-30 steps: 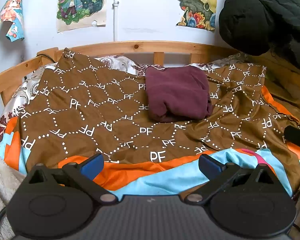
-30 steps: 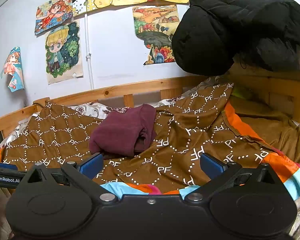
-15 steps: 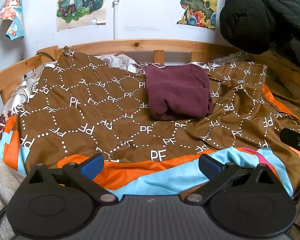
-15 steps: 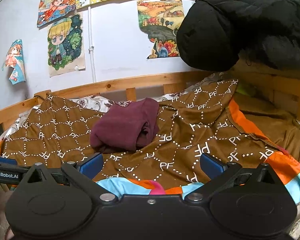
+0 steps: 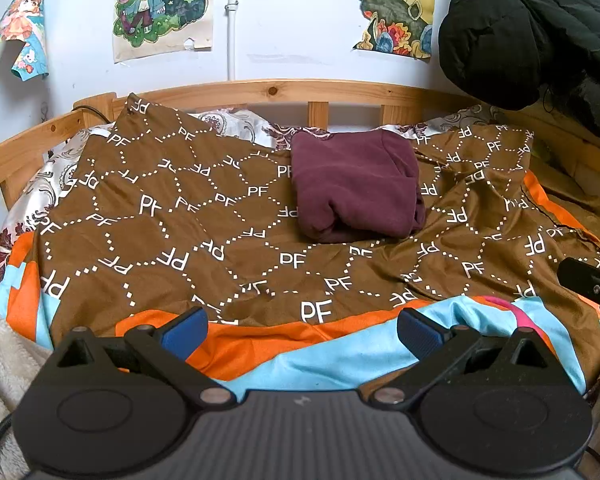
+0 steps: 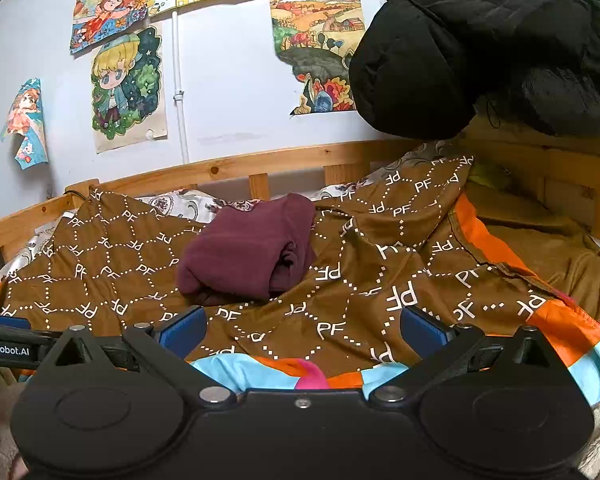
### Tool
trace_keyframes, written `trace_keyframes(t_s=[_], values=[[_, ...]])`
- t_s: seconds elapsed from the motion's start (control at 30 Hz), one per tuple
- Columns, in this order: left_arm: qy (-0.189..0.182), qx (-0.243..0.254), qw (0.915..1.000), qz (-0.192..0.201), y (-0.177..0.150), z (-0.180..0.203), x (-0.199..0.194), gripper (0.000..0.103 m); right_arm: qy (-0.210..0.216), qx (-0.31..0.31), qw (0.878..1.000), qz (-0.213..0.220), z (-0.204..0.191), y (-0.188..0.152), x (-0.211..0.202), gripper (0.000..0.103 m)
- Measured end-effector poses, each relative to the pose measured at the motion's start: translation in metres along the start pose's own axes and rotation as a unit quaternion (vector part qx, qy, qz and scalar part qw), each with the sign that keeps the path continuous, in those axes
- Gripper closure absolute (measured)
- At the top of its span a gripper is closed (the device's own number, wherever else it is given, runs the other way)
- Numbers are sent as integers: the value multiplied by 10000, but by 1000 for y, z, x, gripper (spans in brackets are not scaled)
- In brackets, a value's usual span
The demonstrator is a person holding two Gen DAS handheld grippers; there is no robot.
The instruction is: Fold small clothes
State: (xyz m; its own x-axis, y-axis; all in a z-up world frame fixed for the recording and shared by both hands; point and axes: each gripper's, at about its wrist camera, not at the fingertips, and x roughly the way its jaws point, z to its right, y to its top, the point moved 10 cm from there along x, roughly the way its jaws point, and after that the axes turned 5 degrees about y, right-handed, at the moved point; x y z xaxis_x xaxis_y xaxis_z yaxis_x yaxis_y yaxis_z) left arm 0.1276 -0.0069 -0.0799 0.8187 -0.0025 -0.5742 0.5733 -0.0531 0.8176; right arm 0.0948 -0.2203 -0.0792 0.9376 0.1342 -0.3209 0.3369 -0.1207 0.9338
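A maroon garment (image 5: 356, 186) lies folded on the bed (image 5: 172, 224). Left gripper (image 5: 300, 330) and right gripper (image 6: 302, 326) hover nearby, fingers spread, empty; folding looks complete.

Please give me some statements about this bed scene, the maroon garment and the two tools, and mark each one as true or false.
1. The maroon garment lies folded on the brown quilt. True.
2. The left tool is shut on the garment. False: it is open, holds nothing and is apart from the garment.
3. The right tool is open and empty. True.
4. A black jacket lies on top of the garment. False: it sits high at the right, apart from the garment.
5. Drawings hang on the wall behind the bed. True.
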Motion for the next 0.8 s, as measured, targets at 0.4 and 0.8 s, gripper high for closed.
trace_keyframes(t_s=[0.4, 0.8], values=[[5, 14, 10000, -17, 0, 0, -1, 1, -28, 15, 10000, -25, 1, -2, 2, 1], [54, -39, 9999, -82, 0, -3, 0, 1, -34, 6, 10000, -33, 1, -3, 3, 1]])
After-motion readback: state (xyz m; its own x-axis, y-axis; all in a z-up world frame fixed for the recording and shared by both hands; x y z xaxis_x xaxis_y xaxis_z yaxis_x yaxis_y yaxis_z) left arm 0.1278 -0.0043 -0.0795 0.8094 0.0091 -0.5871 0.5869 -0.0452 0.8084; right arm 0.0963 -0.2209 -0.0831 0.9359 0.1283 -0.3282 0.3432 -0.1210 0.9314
